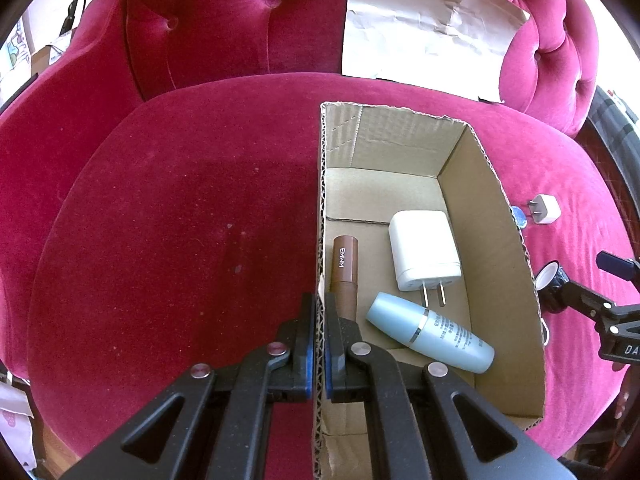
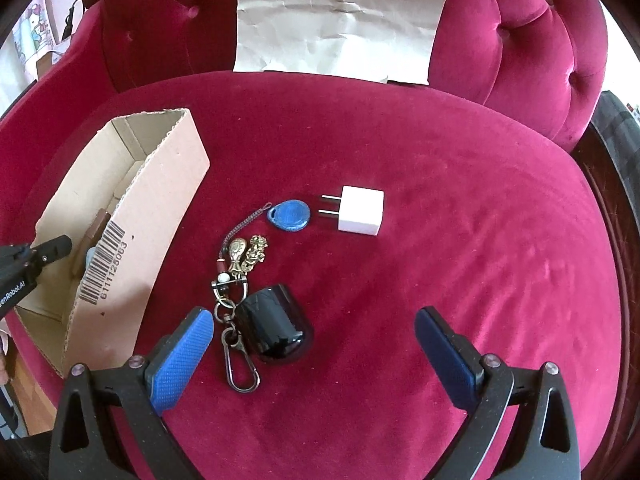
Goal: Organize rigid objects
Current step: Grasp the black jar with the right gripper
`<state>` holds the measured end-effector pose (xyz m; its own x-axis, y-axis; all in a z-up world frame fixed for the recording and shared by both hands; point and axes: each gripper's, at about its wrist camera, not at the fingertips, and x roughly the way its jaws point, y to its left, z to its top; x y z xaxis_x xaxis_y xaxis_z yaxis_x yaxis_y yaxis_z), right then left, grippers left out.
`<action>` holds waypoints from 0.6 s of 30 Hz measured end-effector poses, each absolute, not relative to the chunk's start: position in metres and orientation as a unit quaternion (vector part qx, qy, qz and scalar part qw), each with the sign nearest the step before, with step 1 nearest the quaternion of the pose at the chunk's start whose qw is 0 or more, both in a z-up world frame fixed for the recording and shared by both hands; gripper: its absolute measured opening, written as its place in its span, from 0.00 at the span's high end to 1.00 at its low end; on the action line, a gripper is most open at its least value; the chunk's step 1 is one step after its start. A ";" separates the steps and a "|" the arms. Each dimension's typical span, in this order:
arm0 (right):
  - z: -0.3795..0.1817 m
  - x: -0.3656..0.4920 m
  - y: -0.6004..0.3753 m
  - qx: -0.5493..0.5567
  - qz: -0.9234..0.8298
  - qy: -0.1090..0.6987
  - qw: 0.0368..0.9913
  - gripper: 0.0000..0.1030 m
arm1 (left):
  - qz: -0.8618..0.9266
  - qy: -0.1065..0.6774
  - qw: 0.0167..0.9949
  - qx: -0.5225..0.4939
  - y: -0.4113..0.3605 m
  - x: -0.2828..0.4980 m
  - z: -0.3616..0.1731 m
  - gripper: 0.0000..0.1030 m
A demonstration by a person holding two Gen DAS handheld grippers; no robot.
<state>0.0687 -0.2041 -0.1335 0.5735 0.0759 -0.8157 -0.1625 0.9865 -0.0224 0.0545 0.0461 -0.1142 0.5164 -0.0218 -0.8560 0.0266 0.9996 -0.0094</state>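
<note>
In the left wrist view, the left gripper (image 1: pixel 319 328) sits at lower centre, its fingers (image 1: pixel 305 344) clenched on the near left wall of the cardboard box (image 1: pixel 496 216) resting on the red velvet seat (image 1: pixel 180 220). The box holds three things: one brown tube (image 1: pixel 345 270), one large white charger (image 1: pixel 424 254), one pale blue bottle (image 1: pixel 432 332). In the right wrist view, the right gripper (image 2: pixel 312 344) stands released, fingers (image 2: pixel 180 360) wide apart; the black key fob (image 2: pixel 274 326) lies between them, nearer the left finger. One blue tag (image 2: pixel 291 215) and one small white plug (image 2: pixel 362 209) lie above it, mid-frame.
</note>
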 end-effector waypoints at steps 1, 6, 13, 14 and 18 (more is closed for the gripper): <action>-0.135 0.069 -0.204 -0.046 0.069 0.460 0.884 0.00 | -0.014 0.492 0.871 0.002 0.046 0.055 -0.114 0.97; -0.143 0.074 -0.200 -0.042 0.082 0.480 0.872 0.00 | -0.014 0.492 0.871 0.002 0.046 0.054 -0.114 0.97; -0.149 0.077 -0.193 -0.039 0.093 0.493 0.864 0.24 | -0.013 0.492 0.870 0.001 0.046 0.054 -0.115 0.97; -0.151 0.078 -0.193 -0.036 0.096 0.498 0.861 0.35 | -0.013 0.492 0.870 0.001 0.046 0.054 -0.114 0.97; -0.153 0.080 -0.189 -0.034 0.109 0.507 0.854 0.55 | -0.012 0.492 0.870 0.001 0.047 0.054 -0.114 0.97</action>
<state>0.0799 -0.1889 -0.1532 0.4616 0.1514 -0.8741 -0.2194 0.9742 0.0528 0.0539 0.0468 -0.1144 0.5151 -0.0201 -0.8569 0.0221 0.9997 -0.0101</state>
